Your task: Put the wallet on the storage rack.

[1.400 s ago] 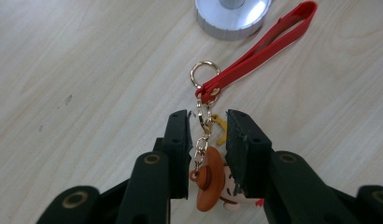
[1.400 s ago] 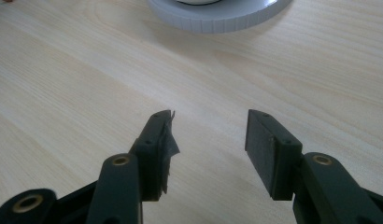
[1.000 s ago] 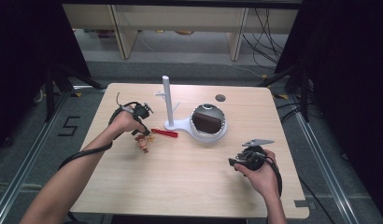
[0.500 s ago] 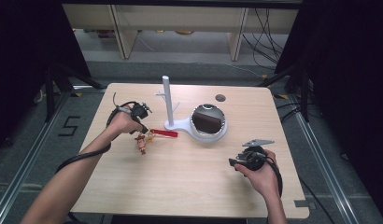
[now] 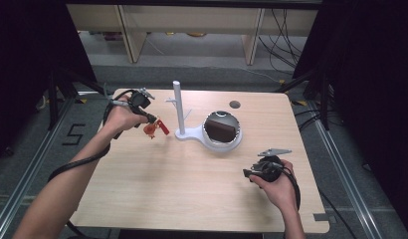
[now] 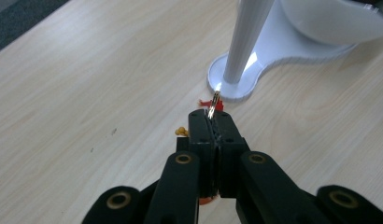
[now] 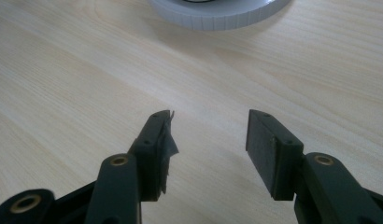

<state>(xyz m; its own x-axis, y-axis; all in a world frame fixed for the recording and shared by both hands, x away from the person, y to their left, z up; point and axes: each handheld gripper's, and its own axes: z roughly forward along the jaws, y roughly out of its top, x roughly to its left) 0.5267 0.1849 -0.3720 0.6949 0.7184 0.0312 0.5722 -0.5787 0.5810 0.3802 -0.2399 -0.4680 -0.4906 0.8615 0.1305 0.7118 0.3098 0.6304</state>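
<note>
My left gripper (image 5: 153, 120) hangs above the table's left part, left of the white stand (image 5: 178, 107). It is shut on a small red trinket (image 5: 161, 127), from which a round reddish pendant (image 5: 151, 131) dangles. In the left gripper view the jaws are pressed together at the left gripper's tip (image 6: 213, 116), with a thin metal bit and red piece (image 6: 216, 101) sticking out toward the stand's post (image 6: 248, 42). My right gripper (image 5: 248, 173) rests low at the front right. In its own view the right gripper (image 7: 208, 128) stands open over bare wood, nothing between the jaws.
The stand's white base (image 5: 192, 133) joins a round white dish with a dark mirror-like face (image 5: 222, 130), whose rim (image 7: 222, 14) shows ahead of the right gripper. A dark round hole (image 5: 235, 104) sits near the table's far edge. Black cables trail from both hands.
The left gripper has risen from the table with the red trinket in its jaws and shifted slightly toward the stand. The right hand has not moved.
</note>
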